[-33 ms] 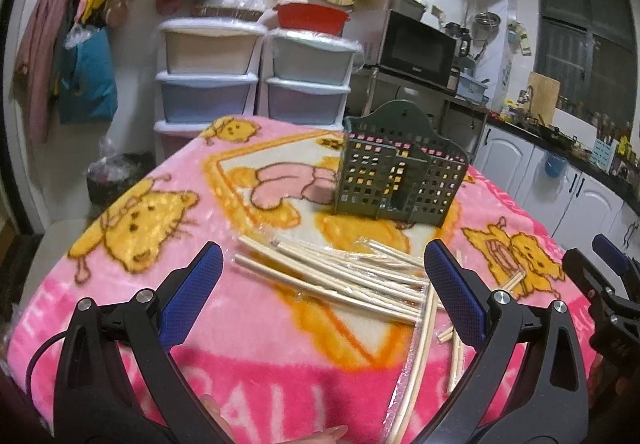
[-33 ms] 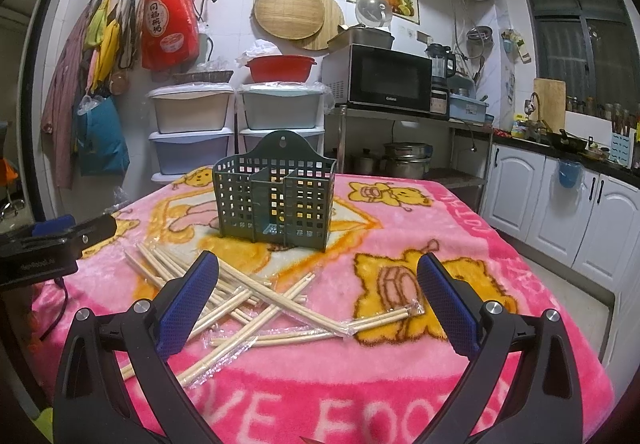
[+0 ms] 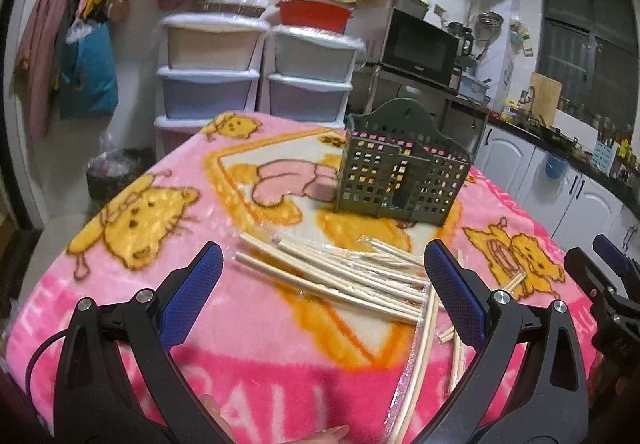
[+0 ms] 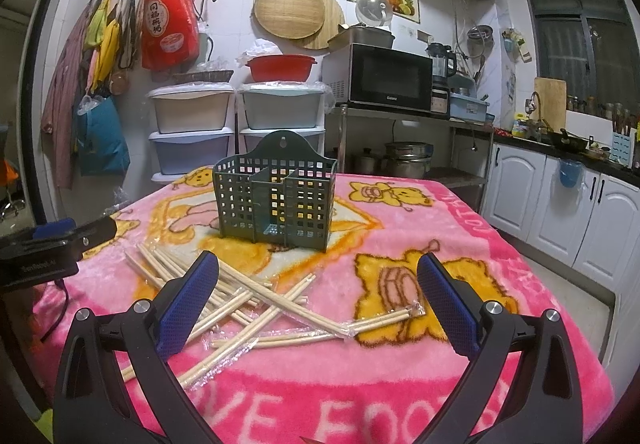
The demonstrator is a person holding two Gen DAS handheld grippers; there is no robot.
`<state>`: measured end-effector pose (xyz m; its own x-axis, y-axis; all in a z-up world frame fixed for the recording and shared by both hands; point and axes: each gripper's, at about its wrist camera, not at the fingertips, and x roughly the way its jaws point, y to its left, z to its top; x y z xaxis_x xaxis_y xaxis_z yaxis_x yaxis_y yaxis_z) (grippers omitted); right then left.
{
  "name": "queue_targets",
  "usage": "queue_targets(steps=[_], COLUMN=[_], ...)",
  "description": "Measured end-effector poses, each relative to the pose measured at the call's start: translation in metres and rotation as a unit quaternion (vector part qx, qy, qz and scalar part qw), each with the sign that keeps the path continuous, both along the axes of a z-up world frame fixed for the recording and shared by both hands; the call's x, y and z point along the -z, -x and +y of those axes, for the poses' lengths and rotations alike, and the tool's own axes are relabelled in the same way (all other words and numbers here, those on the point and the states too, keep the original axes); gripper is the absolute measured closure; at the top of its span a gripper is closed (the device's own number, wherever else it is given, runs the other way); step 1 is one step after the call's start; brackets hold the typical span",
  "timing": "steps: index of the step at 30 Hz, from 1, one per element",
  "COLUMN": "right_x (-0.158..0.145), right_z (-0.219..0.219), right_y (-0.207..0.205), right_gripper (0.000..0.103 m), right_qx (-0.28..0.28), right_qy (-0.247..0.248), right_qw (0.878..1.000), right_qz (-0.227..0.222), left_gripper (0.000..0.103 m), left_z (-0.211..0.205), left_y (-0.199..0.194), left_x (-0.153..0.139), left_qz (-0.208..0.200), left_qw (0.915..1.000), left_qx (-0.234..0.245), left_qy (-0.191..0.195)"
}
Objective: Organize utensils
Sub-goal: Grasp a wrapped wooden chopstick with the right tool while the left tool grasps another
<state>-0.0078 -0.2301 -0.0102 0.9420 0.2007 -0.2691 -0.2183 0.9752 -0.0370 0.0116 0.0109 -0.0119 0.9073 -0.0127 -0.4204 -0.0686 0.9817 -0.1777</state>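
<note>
My left gripper and right gripper both hang wide open and empty over the pink blanket. Just ahead, wrapped chopsticks lie scattered in a crossed heap. Beyond them the green basket stands upright.

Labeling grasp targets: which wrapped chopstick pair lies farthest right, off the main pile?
The wrapped chopstick pair ending on the yellow bear print, just inside the right gripper's right finger. The others cross in a pile in front of the green basket.
</note>
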Motion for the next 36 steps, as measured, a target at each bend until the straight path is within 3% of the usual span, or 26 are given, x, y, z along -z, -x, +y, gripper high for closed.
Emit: queue_targets(steps=[12,21,25,36], right_x=[-0.019,-0.024,-0.023,-0.006], right_z=[0.021,0.04,0.048,0.08], right_y=[-0.025,-0.052,-0.067,-0.104], right_gripper=[0.006,0.006,0.006,0.006], right_qx=[-0.049,-0.089,-0.103,-0.136], right_qy=[0.005,0.011,0.02,0.104], right_qw=[0.998,0.994,0.99,0.974], right_qz=[0.025,0.068,0.093,0.152], left_gripper=[0.01,0.01,0.01,0.01], left_z=[0.027,0.059,0.073,0.097], left_y=[-0.02,-0.049,-0.064,-0.1], left_x=[0.004,0.006,0.009,0.024], left_qz=[0.069,0.118,0.135,0.193], left_qw=[0.9967,0.9898,0.9848,0.9716], left_qx=[-0.015,-0.027,-0.015,-0.009], left_qy=[0.04,0.076,0.108,0.136])
